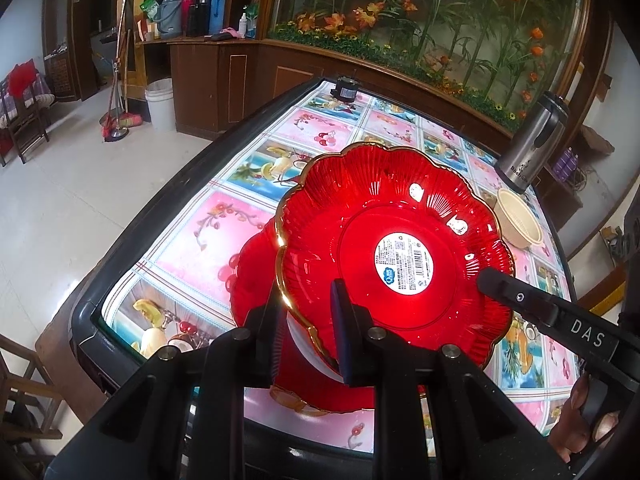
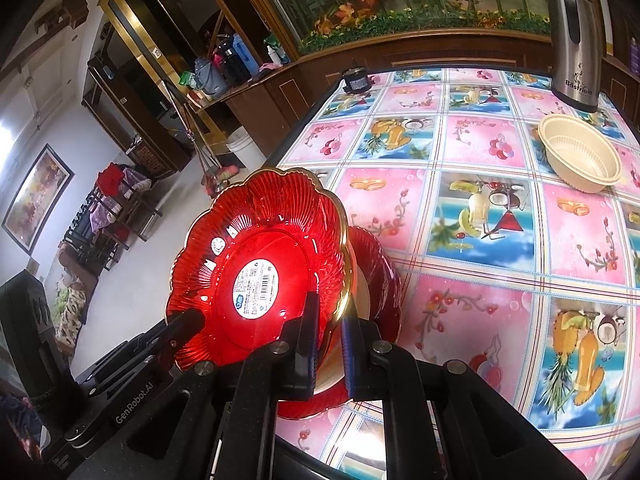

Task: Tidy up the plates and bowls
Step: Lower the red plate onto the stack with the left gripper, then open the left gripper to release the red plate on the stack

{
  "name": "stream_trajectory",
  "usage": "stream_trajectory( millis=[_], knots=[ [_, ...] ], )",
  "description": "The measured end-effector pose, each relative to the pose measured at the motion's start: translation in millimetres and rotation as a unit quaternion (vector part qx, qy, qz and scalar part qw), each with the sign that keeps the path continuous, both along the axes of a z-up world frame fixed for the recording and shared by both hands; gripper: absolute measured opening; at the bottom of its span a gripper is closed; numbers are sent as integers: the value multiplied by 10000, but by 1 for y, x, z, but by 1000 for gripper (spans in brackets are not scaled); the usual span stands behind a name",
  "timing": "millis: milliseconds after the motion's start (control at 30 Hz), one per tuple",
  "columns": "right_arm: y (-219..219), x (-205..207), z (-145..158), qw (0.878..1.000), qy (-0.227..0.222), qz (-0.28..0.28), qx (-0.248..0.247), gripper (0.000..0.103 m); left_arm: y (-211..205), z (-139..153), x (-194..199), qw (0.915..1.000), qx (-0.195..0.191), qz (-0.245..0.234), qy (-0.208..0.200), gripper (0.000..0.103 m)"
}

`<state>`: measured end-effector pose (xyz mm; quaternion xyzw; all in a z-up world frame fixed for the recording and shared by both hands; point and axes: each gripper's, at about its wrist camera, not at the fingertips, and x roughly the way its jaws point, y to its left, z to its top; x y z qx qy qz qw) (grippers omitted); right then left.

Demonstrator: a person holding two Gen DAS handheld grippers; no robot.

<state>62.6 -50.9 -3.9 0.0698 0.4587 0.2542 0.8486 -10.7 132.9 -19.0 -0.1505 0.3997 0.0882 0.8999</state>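
A red scalloped plate (image 1: 400, 240) with a gold rim and a white label at its centre is held tilted above the table. My left gripper (image 1: 308, 300) is shut on its near rim. My right gripper (image 2: 332, 320) is shut on the rim of the same plate (image 2: 260, 264) at another spot. In the left wrist view one of the right gripper's fingers (image 1: 516, 296) lies on the plate's right side. A second red plate (image 1: 248, 276) lies flat on the table, mostly hidden under the held one, and shows in the right wrist view as well (image 2: 380, 272).
The table (image 2: 480, 140) has a pink and blue fruit-pattern cover and a dark raised edge. A cream bowl (image 2: 580, 156) and a steel thermos (image 2: 574, 36) stand at the far right. A small black object (image 2: 356, 80) sits at the far edge. Tiled floor lies left.
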Motion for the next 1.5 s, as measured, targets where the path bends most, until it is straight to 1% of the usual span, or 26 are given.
stream_trajectory(
  millis=[1167,1333,1500],
  knots=[
    [-1,6,-12,9999,140,-41,-22,10,-3,-9,7,9999,13,-45,115,19],
    [-1,8,-13,9998,189,-37,2,14,-5,-8,8,9999,49,-78,137,19],
    [-3,8,-15,9998,189,-53,4,14,-5,-8,9,9999,21,-87,133,19]
  ],
)
